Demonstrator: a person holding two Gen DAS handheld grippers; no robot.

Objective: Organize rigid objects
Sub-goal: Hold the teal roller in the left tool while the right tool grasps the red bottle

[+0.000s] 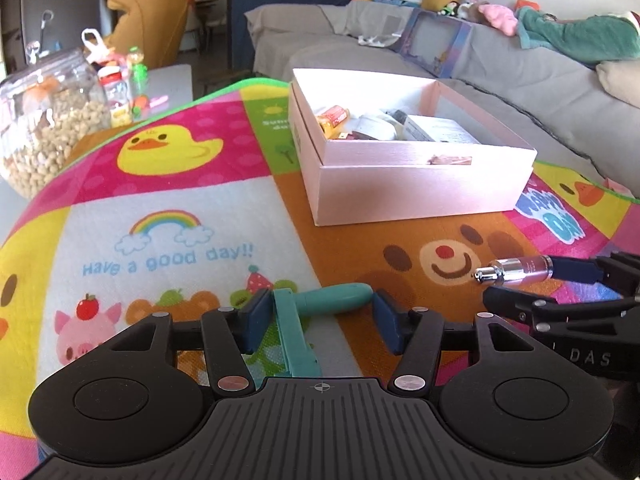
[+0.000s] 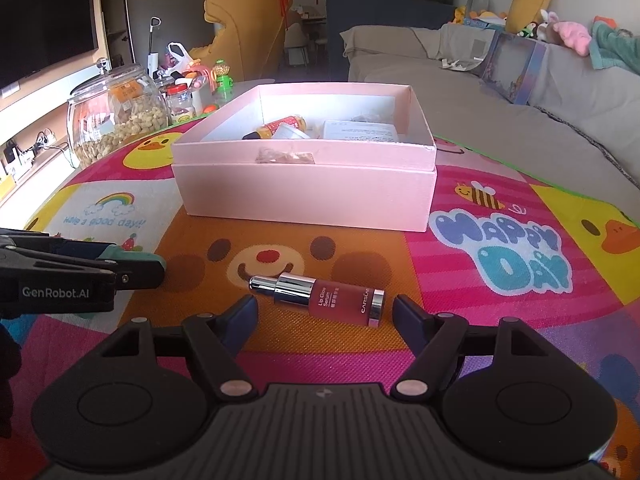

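A teal plastic tool [image 1: 320, 302] lies on the cartoon mat between the open fingers of my left gripper [image 1: 320, 312]; neither pad clearly touches it. A pink lip-serum bottle [image 2: 320, 298] with a silver cap lies on the bear picture between the open fingers of my right gripper [image 2: 325, 312]; it also shows in the left wrist view [image 1: 516, 269]. The open pink box [image 2: 304, 196] stands just beyond, holding a small orange bottle [image 2: 280, 126], a white item and a paper card. The left gripper shows in the right wrist view [image 2: 136, 268], at the left edge.
A glass jar of peanuts [image 2: 116, 120] and small bottles stand at the mat's far left. A grey sofa [image 2: 520, 108] with toys and a picture-book box runs along the right. A yellow chair [image 2: 248, 28] stands behind.
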